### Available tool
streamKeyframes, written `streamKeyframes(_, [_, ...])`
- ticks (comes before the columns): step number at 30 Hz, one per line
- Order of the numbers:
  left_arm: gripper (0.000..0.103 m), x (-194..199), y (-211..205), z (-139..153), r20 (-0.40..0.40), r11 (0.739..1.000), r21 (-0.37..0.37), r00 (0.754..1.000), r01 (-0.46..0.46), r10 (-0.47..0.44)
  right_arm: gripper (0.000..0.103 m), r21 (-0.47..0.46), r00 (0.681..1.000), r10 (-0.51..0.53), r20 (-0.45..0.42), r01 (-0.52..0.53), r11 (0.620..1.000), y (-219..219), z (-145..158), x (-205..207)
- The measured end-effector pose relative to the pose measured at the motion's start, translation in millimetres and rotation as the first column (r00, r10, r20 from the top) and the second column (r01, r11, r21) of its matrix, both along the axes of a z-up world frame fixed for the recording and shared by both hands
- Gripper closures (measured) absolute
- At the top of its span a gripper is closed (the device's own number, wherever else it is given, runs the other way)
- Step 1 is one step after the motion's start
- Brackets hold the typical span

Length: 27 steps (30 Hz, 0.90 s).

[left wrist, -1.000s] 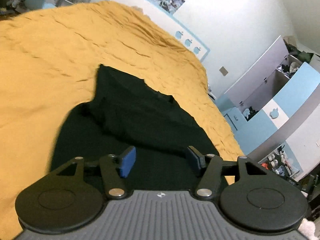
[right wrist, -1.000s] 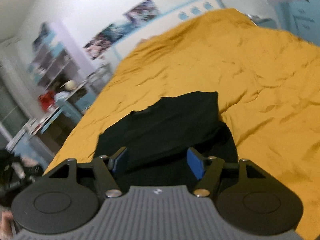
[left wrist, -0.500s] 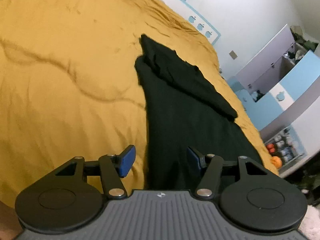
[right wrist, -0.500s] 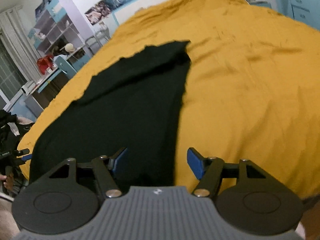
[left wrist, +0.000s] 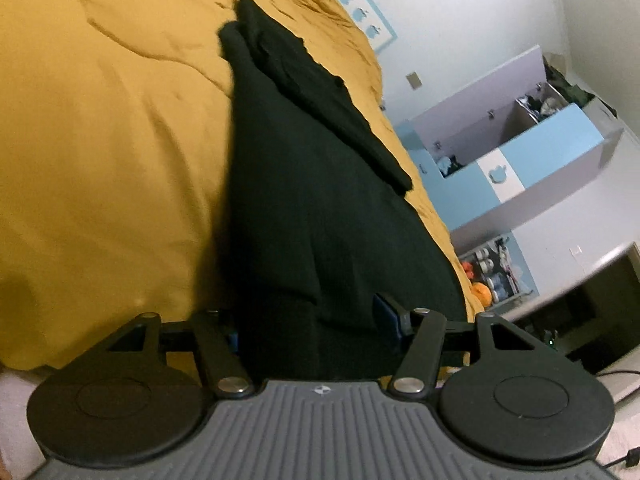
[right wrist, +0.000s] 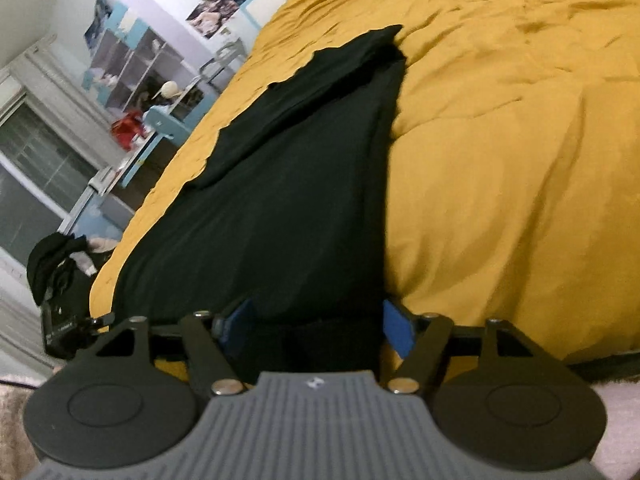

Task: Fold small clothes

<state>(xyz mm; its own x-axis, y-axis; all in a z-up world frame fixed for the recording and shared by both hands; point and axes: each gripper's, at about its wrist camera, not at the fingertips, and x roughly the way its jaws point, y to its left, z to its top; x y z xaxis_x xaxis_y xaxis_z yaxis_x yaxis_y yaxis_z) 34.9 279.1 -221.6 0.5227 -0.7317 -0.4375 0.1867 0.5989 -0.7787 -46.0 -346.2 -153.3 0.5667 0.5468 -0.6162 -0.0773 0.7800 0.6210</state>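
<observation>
the black garment (left wrist: 320, 200) lay on the yellow bed (left wrist: 100, 160), long axis running from the near edge away to the far end. left gripper (left wrist: 308, 328) and right gripper (right wrist: 316, 320) sat at its 2 near corners, fingers wide, hem between them, neither pinching; both equally near.
</observation>
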Motion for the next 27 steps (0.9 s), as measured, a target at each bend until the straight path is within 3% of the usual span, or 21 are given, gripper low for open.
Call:
streamKeyframes(2, [0.034,4,-2,1,-0.006,1.0,0.01,1.0,0.01,-0.01,0.033,0.006,1.0,0.004,-0.006,-0.004,1.0,0,-1,-1])
streamKeyframes(5, [0.034,6,0,5,-0.017,1.0,0.019,1.0,0.008,-0.008,0.045,-0.126,1.0,-0.018,-0.018,0.016,0.992,0,4,3])
streamKeyframes(11, [0.034,3,-4,2,-0.022,1.0,0.019,1.0,0.01,-0.01,0.037,0.082,0.993,0.093,-0.076,-0.087,0.993,-1,-12,3])
streamKeyframes(13, [0.032,3,-4,0,-0.025,1.0,0.011,1.0,0.0,0.001,0.037,0.096,0.986,0.142,-0.084,-0.133,0.986,8,-18,3])
streamKeyframes(15, [0.032,2,-4,-2,-0.034,1.0,-0.001,0.999,-0.015,0.015,0.037,0.095,0.989,0.118,-0.086,-0.109,0.989,9,-22,4])
streamKeyframes(19, [0.032,-1,-3,-3,-0.047,0.999,-0.018,0.998,-0.042,0.041,0.039,0.22,0.994,0.054,-0.095,-0.031,0.975,-7,-24,4])
streamKeyframes(22, [0.032,-4,-4,0,-0.045,0.998,-0.031,0.998,-0.048,0.047,0.04,0.243,0.996,0.035,-0.088,-0.012,0.97,-13,-21,4])
streamKeyframes(25, [0.034,-6,-7,1,-0.031,0.998,-0.02,0.998,-0.055,0.054,0.063,0.217,0.992,0.067,-0.105,-0.043,0.975,-8,-21,8])
streamKeyframes(26, [0.038,-7,-9,1,-0.034,0.998,0.007,0.997,-0.062,0.062,0.083,0.232,0.989,0.089,-0.114,-0.061,0.971,-9,-21,9])
streamKeyframes(27, [0.047,-5,-11,3,-0.038,0.997,0.037,0.997,-0.062,0.064,0.089,0.256,0.987,0.102,-0.121,-0.068,0.964,-8,-22,10])
